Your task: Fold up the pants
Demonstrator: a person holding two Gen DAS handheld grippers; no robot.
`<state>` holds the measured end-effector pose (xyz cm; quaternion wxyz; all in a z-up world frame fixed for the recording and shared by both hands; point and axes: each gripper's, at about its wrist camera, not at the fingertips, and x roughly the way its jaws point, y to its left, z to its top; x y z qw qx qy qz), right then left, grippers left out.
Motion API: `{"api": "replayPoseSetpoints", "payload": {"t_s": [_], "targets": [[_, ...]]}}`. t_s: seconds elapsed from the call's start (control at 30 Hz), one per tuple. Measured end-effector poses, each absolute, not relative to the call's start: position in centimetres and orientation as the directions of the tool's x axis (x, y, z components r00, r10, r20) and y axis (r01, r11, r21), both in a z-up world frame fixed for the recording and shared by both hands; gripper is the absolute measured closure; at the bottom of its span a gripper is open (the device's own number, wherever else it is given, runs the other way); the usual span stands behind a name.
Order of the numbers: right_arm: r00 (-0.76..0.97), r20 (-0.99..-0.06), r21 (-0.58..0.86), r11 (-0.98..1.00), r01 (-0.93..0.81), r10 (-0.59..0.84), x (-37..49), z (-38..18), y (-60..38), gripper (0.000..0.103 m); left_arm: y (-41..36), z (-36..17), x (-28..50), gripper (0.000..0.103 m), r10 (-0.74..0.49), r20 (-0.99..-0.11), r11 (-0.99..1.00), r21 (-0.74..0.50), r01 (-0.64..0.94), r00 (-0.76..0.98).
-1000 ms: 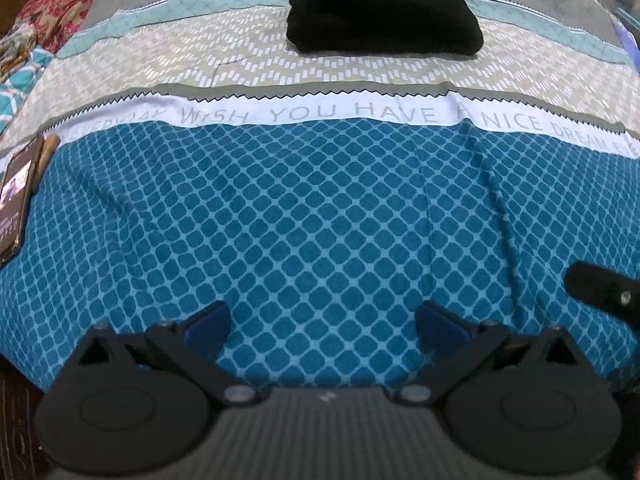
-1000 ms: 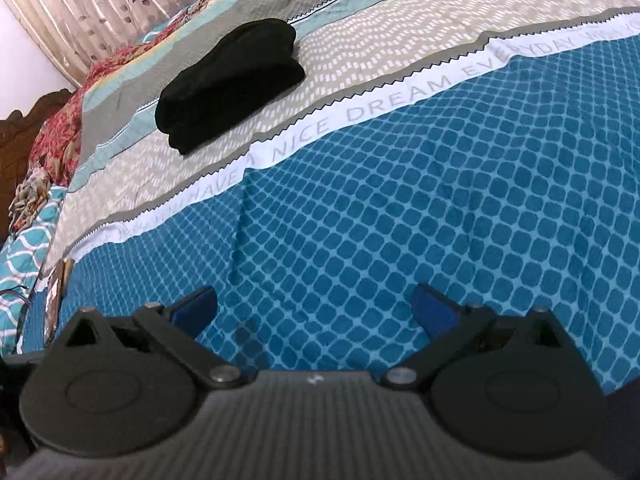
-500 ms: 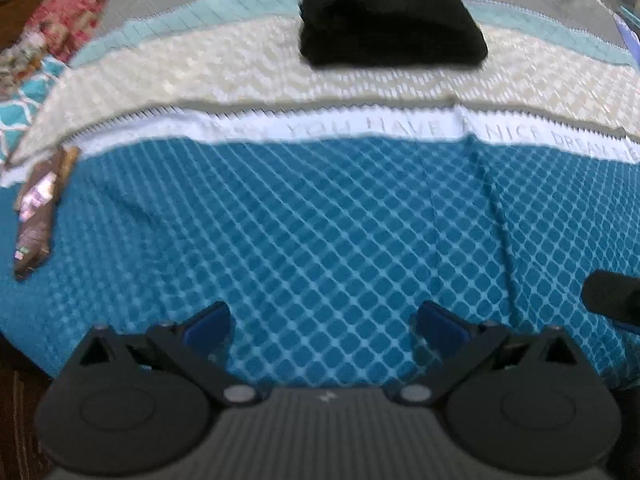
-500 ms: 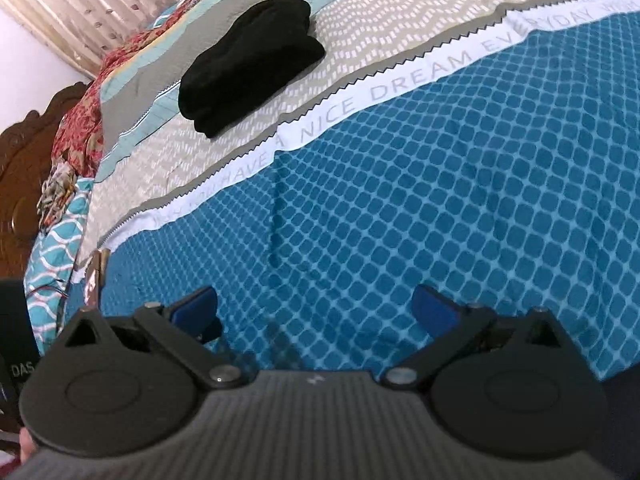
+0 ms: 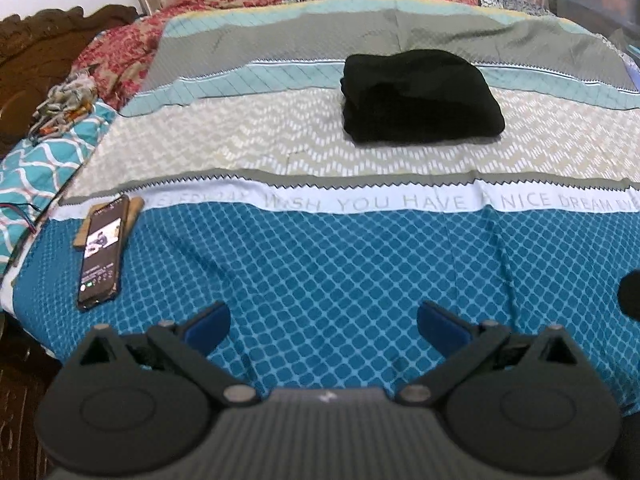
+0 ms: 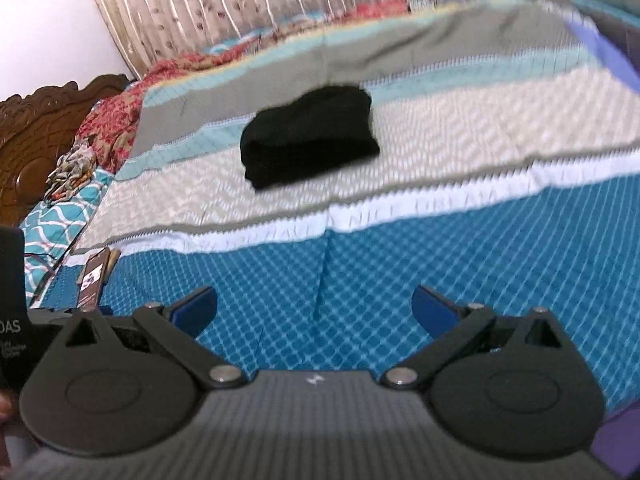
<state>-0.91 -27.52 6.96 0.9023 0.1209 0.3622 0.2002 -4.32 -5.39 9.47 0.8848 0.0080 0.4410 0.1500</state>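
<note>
Black pants (image 5: 420, 96) lie folded into a compact stack on the beige band of the bedspread, far ahead of both grippers; they also show in the right wrist view (image 6: 310, 140). My left gripper (image 5: 324, 326) is open and empty, hovering over the blue diamond-patterned part of the bed near its front edge. My right gripper (image 6: 314, 308) is open and empty, also over the blue part, well short of the pants. A dark piece of the right gripper shows at the right edge of the left wrist view (image 5: 630, 294).
A phone (image 5: 102, 250) lies on a wooden piece at the left of the bedspread (image 5: 320, 264), also seen in the right wrist view (image 6: 94, 276). Pillows and crumpled cloth (image 5: 68, 104) sit by the wooden headboard (image 6: 36, 128) at left. Curtains (image 6: 240, 8) hang behind.
Both grippers have pulled back and tilted up, so the pants look farther away and the headboard and curtains have come into view. Both jaws stay open.
</note>
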Motion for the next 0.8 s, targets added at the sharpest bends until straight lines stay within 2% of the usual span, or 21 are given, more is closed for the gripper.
{"api": "replayPoseSetpoints", "payload": {"t_s": [0.1, 0.4, 0.8], "targets": [[0.671, -0.594, 0.354, 0.893, -0.277, 0.443, -0.8, 6.7, -27.4, 0.0, -5.4, 9.3, -4.3, 0.0, 0.278, -0.776, 0.953, 0.151, -0.262, 0.566], [0.617, -0.637, 0.382, 0.885, -0.268, 0.462, -0.7, 5.9, -26.7, 0.0, -5.5, 9.2, -4.6, 0.0, 0.291, -0.772, 0.95, 0.164, -0.264, 0.565], [0.588, -0.657, 0.413, 0.878, -0.242, 0.471, -0.6, 5.2, -27.0, 0.0, -5.8, 8.0, -4.2, 0.0, 0.252, -0.812, 0.962, 0.15, -0.229, 0.526]]}}
